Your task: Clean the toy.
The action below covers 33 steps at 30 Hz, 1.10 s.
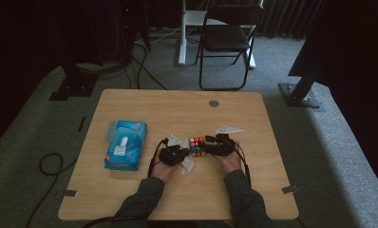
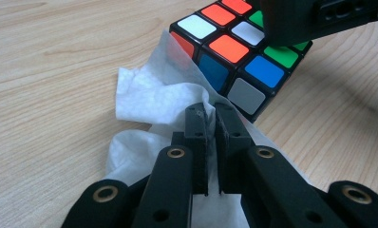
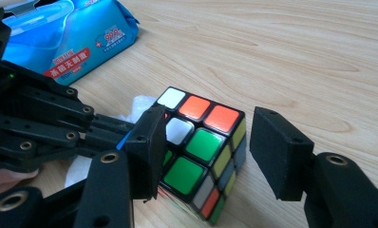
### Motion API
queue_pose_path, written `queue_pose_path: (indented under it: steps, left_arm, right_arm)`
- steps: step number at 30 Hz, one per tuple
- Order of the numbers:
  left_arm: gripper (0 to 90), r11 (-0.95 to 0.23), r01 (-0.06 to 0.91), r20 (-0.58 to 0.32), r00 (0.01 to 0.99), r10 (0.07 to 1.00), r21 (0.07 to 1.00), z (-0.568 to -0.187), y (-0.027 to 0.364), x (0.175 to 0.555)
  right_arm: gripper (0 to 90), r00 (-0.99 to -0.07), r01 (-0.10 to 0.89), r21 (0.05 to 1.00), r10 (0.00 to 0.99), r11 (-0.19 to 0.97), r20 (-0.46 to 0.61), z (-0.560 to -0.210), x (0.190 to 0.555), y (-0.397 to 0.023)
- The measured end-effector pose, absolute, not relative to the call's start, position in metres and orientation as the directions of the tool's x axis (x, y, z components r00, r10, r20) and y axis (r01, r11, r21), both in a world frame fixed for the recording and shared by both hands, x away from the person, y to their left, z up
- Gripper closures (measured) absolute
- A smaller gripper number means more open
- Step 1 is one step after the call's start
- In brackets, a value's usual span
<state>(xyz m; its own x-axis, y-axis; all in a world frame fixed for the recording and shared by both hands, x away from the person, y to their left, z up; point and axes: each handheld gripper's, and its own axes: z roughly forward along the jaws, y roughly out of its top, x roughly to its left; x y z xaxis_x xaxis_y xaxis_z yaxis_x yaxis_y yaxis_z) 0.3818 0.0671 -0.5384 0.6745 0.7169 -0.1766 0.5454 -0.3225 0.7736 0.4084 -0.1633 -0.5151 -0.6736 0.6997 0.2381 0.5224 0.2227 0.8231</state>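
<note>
A scrambled puzzle cube [image 1: 197, 146] [image 2: 234, 52] [image 3: 201, 147] rests on the wooden table [image 1: 177, 109], between my two grippers. My left gripper [image 1: 185, 153] [image 2: 211, 111] is shut on a crumpled white wipe [image 2: 154, 99] [image 1: 187, 164], which lies against the cube's near side. My right gripper [image 1: 207, 143] [image 3: 209, 128] straddles the cube from the other side with its jaws apart. Its left jaw overlaps the cube's top edge, and its right jaw stands a little clear of the cube. In the left gripper view, the right gripper [image 2: 315, 19] covers the cube's far corner.
A blue pack of wet wipes [image 1: 125, 145] [image 3: 82, 38] with its lid up lies at the table's left. A small grey disc [image 1: 214, 103] is set into the far edge. A black folding chair [image 1: 227, 38] stands beyond the table.
</note>
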Motion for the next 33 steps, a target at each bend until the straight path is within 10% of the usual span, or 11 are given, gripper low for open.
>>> queue_pose_path:
  steps: [33]
  left_arm:
    - [84.8, -0.266, 0.552, -0.169, 0.613, 0.772, 0.790, -0.529, 0.067, 0.394]
  right_arm:
    - [49.4, -0.670, 0.538, 0.815, 0.697, 0.217, 0.256, -0.517, 0.410, -0.157]
